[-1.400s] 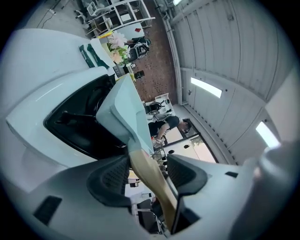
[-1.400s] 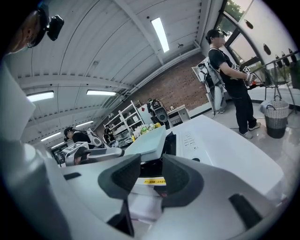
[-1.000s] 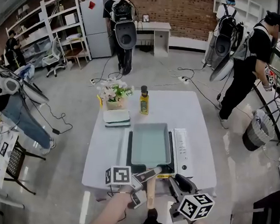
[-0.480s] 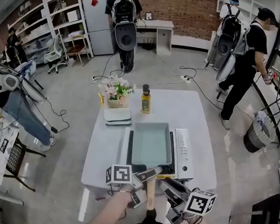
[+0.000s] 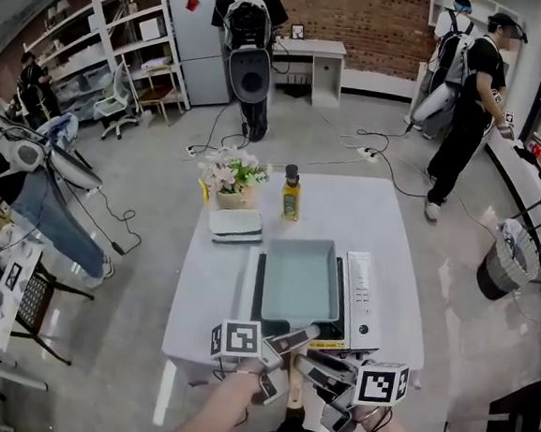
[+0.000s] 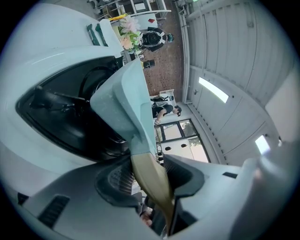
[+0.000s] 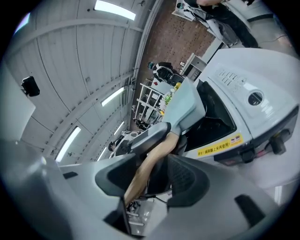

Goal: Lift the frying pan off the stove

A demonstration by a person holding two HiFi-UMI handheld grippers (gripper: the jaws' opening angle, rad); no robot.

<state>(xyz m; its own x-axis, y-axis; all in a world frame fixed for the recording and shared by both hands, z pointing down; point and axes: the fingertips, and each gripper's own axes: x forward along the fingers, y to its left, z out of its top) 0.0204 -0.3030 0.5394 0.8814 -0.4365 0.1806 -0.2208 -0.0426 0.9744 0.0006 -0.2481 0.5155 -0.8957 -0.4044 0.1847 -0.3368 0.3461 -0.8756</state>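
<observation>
wooden handle (image 7: 157,150) now sits between right gripper (image 7: 152,178) jaws, just opened.

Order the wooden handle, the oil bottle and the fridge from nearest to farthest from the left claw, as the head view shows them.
1. Wooden handle: inside the left claw, whose jaws have just been closing on it.
2. Oil bottle: at the far edge of the table.
3. Fridge: by the back wall.

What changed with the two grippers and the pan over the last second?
The right gripper moved left to the wooden handle, its jaws opening and now standing apart around it. The left gripper closed its jaws further onto that handle. The frying pan stayed on the stove.
</observation>
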